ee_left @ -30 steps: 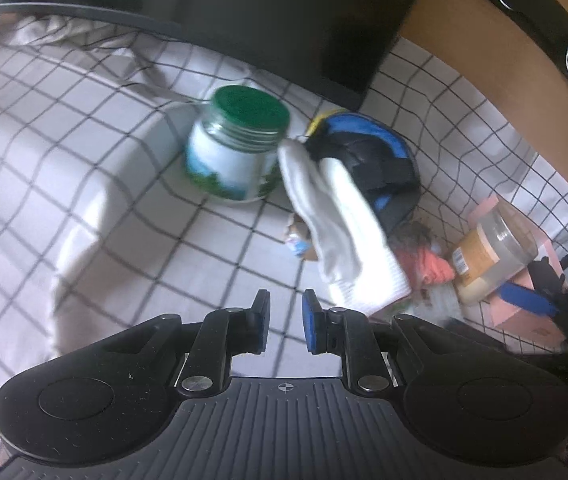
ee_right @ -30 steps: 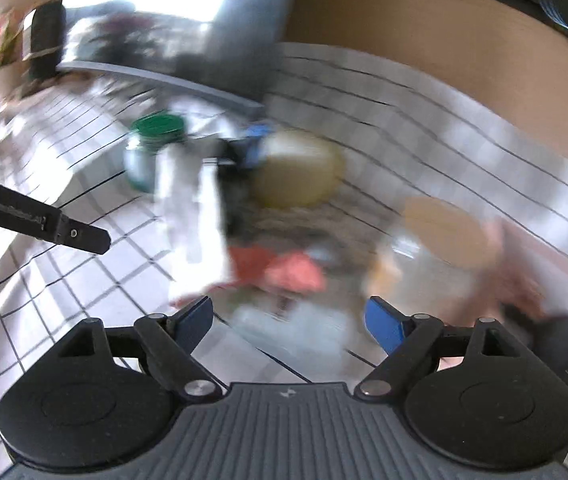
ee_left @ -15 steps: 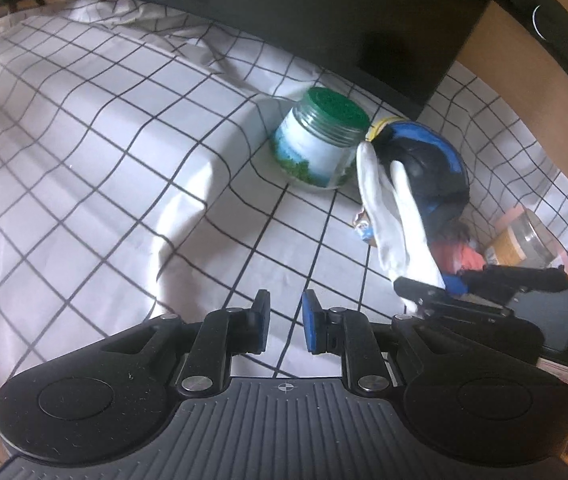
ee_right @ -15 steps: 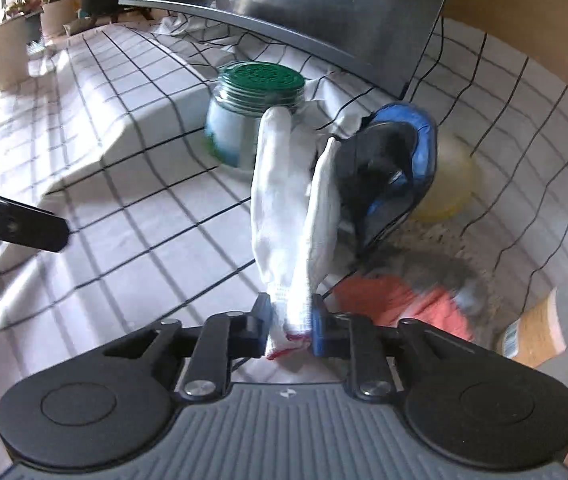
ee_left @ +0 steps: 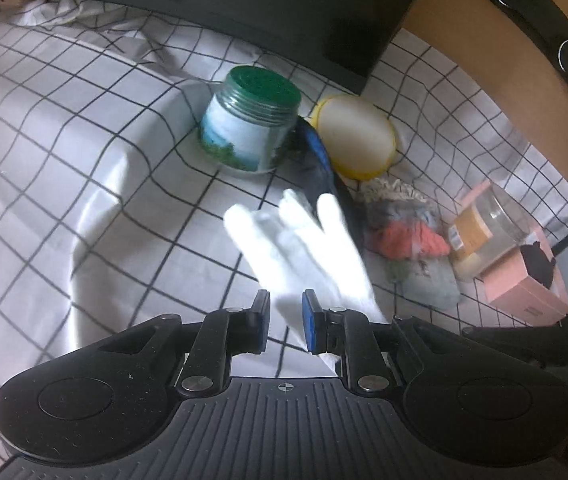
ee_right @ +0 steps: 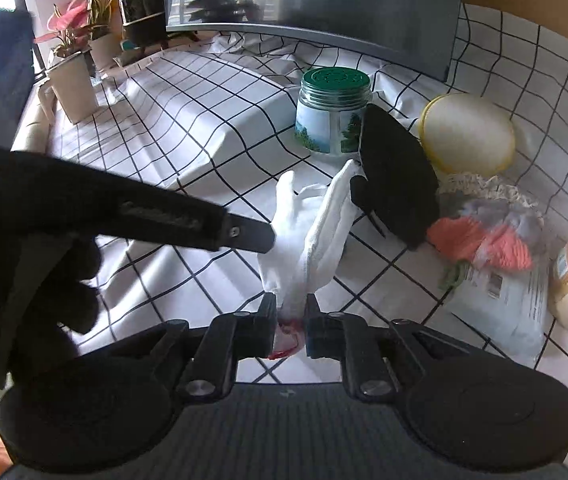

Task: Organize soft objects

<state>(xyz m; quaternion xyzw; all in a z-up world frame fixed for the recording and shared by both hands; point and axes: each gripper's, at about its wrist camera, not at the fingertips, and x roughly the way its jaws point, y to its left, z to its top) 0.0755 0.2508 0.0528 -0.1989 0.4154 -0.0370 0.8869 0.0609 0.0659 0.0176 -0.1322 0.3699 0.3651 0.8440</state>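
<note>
White glove (ee_right: 307, 232) hangs pinched at its red-trimmed cuff in the right hand-held gripper (ee_right: 289, 326), whose jaws are clamped on the fabric, so it is lifted off the checked cloth of the bench (ee_right: 188, 92) with its fingers drooping forward. In the left wrist view the same glove shows blurred just ahead of the left hand-held gripper (ee_left: 285, 326), whose jaws stand narrowly apart with nothing between them; whether it touches the glove I cannot tell.

Just beyond the glove a black and blue soft piece (ee_right: 397, 184) leans toward the green-lidded jar (ee_right: 333, 114), and to its right an orange and grey knitted bundle (ee_right: 483, 236) lies in a loose heap on a pale packet (ee_right: 499, 304). Farther back sits a round yellow-rimmed lid (ee_right: 469, 138).

By my reading the sorting is at an early stage: one glove is in hand but not yet placed, and the other soft pieces lie ungathered. No tidy stack or container for them shows in either view.
</note>
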